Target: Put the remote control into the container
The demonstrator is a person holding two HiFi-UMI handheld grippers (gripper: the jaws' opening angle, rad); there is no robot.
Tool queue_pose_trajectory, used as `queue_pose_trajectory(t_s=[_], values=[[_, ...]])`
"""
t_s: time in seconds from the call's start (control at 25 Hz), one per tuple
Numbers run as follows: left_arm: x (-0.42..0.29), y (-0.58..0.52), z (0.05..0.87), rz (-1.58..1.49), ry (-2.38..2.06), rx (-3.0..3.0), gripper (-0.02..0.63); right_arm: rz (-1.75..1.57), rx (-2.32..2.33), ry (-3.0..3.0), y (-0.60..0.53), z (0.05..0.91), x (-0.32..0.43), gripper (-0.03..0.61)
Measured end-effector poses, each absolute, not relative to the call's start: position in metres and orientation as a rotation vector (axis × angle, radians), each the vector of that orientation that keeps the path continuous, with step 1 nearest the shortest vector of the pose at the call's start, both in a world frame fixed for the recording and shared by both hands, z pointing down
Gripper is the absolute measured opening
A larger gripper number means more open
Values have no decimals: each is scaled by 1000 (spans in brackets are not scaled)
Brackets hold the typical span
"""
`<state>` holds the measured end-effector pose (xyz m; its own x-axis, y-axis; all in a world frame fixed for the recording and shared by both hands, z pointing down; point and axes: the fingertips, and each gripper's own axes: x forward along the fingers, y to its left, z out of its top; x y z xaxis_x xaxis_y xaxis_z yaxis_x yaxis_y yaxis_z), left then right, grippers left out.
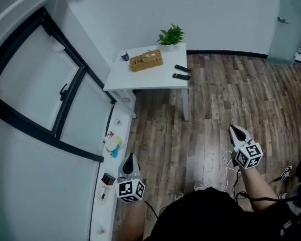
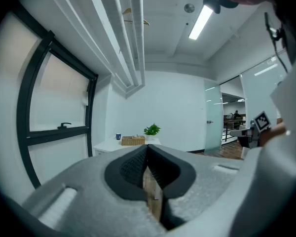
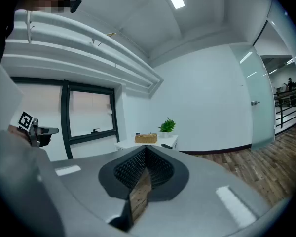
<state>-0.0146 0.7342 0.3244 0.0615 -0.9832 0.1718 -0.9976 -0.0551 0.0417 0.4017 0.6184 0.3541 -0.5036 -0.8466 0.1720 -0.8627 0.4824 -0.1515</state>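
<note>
Two black remote controls (image 1: 182, 68) (image 1: 181, 77) lie on the right part of a white table (image 1: 140, 79) at the far end of the room. A wicker basket (image 1: 146, 61) stands on the same table, left of the remotes. My left gripper (image 1: 130, 158) and right gripper (image 1: 235, 130) are held low over the wooden floor, far short of the table. Both have their jaws together with nothing between them. The basket (image 2: 133, 141) shows small and distant in the left gripper view. The right gripper view shows the basket (image 3: 146, 138) and one remote (image 3: 166, 145) beyond its closed jaws.
A potted plant (image 1: 171, 35) and a blue cup (image 1: 124, 56) share the table. A white ledge with several small items (image 1: 112, 143) runs along the window wall at left. A frosted glass door (image 1: 288, 19) is at far right. A white cable (image 1: 230, 164) lies on the floor.
</note>
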Motion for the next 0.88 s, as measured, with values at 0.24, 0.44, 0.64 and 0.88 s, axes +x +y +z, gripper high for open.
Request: queue_pose_trajectory(t_s=[0.24, 0.44, 0.64, 0.88], values=[[-9, 727, 319, 153, -2057, 2179, 2, 317, 1530, -2630, 608, 355, 411, 2], [3, 720, 312, 198, -2089, 2206, 2, 334, 1540, -2636, 599, 359, 419, 2], [16, 716, 308, 220, -2130, 2208, 2, 377, 1497, -2660, 589, 367, 428, 2], [15, 711, 318, 233, -2156, 2160, 2, 405, 1472, -2664, 567, 380, 430, 2]])
